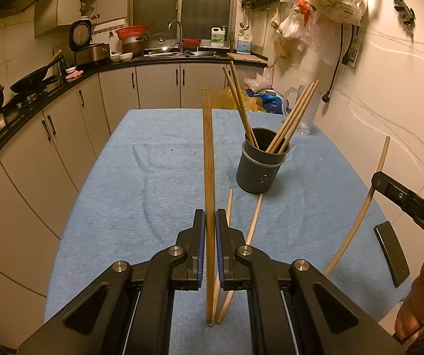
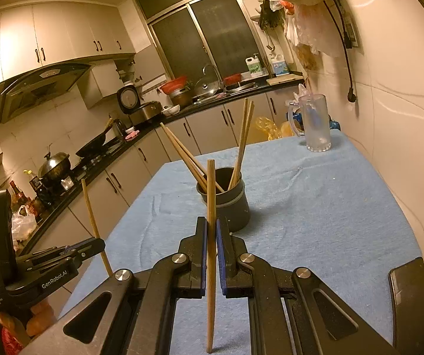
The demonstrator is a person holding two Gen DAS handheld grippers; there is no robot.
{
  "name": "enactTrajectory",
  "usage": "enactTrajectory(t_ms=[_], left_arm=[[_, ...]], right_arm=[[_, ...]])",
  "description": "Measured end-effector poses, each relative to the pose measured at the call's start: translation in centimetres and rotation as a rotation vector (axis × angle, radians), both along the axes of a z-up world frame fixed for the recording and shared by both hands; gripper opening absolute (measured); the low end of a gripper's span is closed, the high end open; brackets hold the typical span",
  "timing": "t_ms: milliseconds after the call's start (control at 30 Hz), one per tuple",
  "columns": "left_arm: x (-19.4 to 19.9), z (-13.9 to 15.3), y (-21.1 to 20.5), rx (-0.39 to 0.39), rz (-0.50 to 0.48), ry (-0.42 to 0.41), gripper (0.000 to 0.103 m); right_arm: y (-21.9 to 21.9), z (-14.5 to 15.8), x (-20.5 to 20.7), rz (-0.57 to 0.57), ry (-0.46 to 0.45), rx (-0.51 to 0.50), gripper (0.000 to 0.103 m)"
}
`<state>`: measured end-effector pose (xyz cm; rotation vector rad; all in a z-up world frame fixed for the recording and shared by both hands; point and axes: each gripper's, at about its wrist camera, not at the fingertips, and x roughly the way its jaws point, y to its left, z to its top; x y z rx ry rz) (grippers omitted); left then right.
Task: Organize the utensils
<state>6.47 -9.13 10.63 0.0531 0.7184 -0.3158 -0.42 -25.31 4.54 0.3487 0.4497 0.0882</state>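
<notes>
My left gripper [image 1: 210, 222] is shut on a brown chopstick [image 1: 208, 159] held upright above the blue cloth. My right gripper [image 2: 211, 230] is shut on a lighter chopstick [image 2: 211, 195], also upright; that chopstick shows in the left wrist view [image 1: 359, 213] at the right. A dark cylindrical holder [image 1: 260, 162] with several chopsticks [image 1: 241, 109] stands ahead on the cloth, also in the right wrist view [image 2: 226, 204]. Two loose chopsticks [image 1: 254, 222] lie on the cloth in front of the holder. The left gripper shows in the right wrist view [image 2: 87, 247] at the lower left.
The table has a blue cloth [image 1: 140, 183]. A clear plastic jug [image 2: 315, 124] stands at the far right corner by the wall. A black phone [image 2: 410, 295] lies at the table's right edge. Kitchen counters [image 1: 34, 94] with pots run along the left.
</notes>
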Motion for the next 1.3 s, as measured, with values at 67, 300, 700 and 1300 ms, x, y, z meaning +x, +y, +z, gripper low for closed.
enactTrajectory(t_ms=[67, 300, 700, 1300], left_arm=[[-0.2, 0.1, 0.0, -0.001, 0.002, -0.005, 0.006], [-0.9, 0.5, 0.3, -0.006, 0.006, -0.015, 0.006], [-2.4, 1.2, 0.5, -0.012, 0.009, -0.035, 0.006], [3.1, -1.3, 1.7, -0.079, -0.043, 0.221, 0.007]], right_arm=[[0.1, 0.2, -0.2, 0.000, -0.005, -0.003, 0.007], [0.2, 0.5, -0.9, 0.001, -0.020, -0.006, 0.007], [0.3, 0.9, -2.1, -0.003, -0.036, -0.009, 0.007], [-0.2, 1.3, -3.7, -0.021, -0.034, 0.009, 0.007]])
